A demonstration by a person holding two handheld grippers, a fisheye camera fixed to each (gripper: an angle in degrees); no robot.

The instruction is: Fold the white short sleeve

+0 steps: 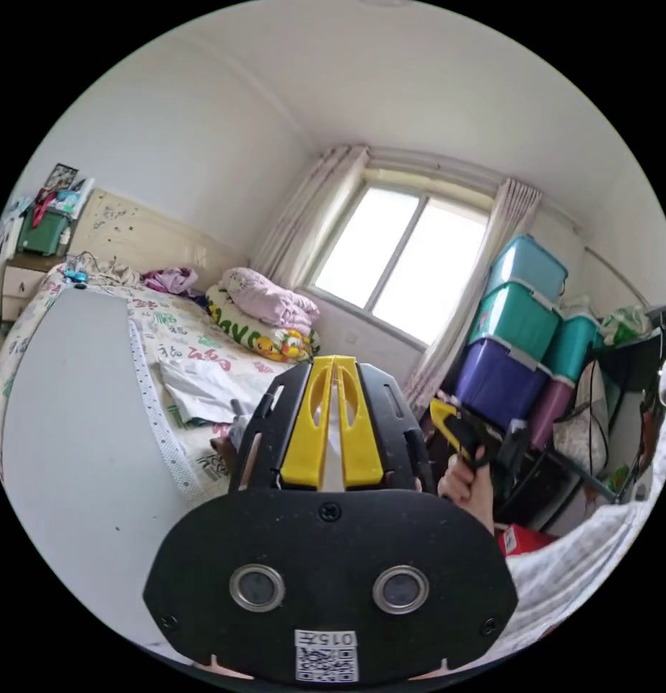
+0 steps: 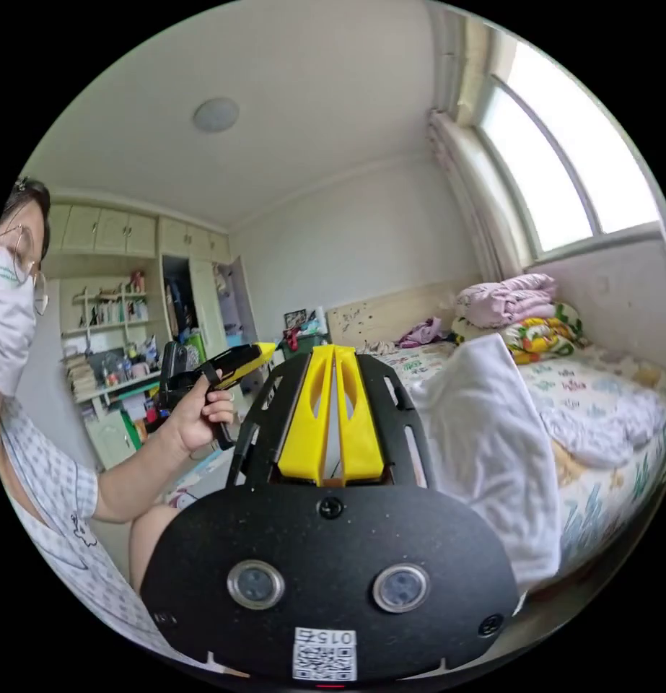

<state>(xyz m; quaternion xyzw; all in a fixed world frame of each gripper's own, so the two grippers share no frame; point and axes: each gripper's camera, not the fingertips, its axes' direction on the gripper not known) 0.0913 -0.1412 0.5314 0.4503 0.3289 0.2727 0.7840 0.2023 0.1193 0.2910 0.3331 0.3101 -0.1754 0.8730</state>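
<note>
A pink folded quilt (image 2: 507, 297) lies beyond the right claw (image 2: 334, 354), whose jaws are closed, empty. White short sleeve (image 2: 484, 447) drapes beside it. Left claw (image 1: 334, 364) likewise closed, empty.

Ahead of my left claw and off to its left runs the bed (image 1: 195, 339), under a sheet printed with letters and small figures. A plain grey board (image 1: 73, 433) lies flat on its near part, a dotted white strip (image 1: 156, 411) along the board's edge. Just beyond my jaws a flat white garment (image 1: 195, 390) rests on the sheet. Farther on, a bright cartoon-print quilt (image 1: 253, 336) sits by the wall with a folded pink blanket (image 1: 271, 299) on top. From my right claw, white cloth (image 2: 491, 447) hangs over the bed's near edge.
</note>
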